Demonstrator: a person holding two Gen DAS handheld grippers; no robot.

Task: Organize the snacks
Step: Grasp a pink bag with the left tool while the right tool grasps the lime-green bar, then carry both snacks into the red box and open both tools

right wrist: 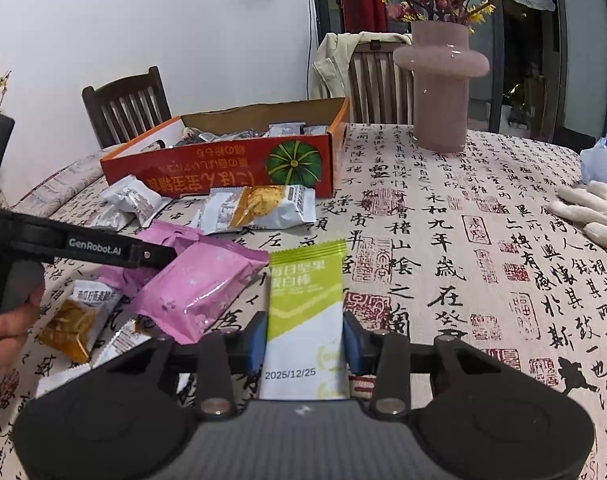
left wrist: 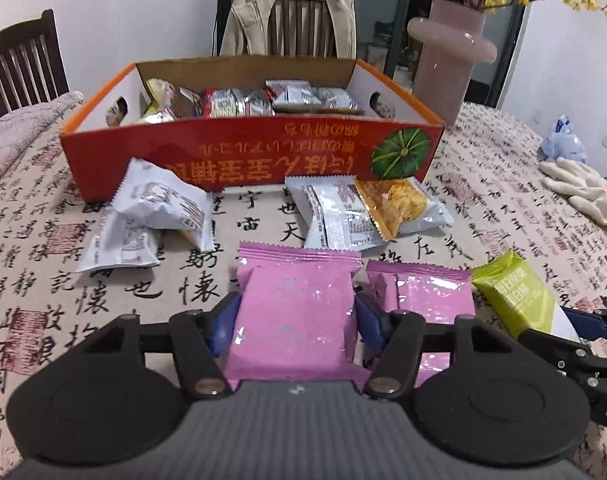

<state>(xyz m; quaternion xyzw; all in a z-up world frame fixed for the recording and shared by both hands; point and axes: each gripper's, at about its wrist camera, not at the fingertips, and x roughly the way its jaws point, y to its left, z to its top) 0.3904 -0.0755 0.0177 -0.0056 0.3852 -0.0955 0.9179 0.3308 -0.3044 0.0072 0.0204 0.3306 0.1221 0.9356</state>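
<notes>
Left gripper (left wrist: 297, 312): fingers squeeze a pink snack pack (left wrist: 295, 312).
Right gripper (right wrist: 306, 338): fingers squeeze a green snack bar (right wrist: 305, 300).
Orange box (left wrist: 239, 152): holds snacks, near the table's far edge.

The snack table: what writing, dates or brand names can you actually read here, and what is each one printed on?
"GenRobot.AI": on the arm of the left hand-held gripper.
"2025/12/25": on the green and white snack bar in the right hand-held gripper.
"每日坚果 蛋白棒": also on that bar.
Orange box: large upside-down print, not legible.
Tablecloth: brush calligraphy, including "永和九年".
White packets: print too small.
</notes>
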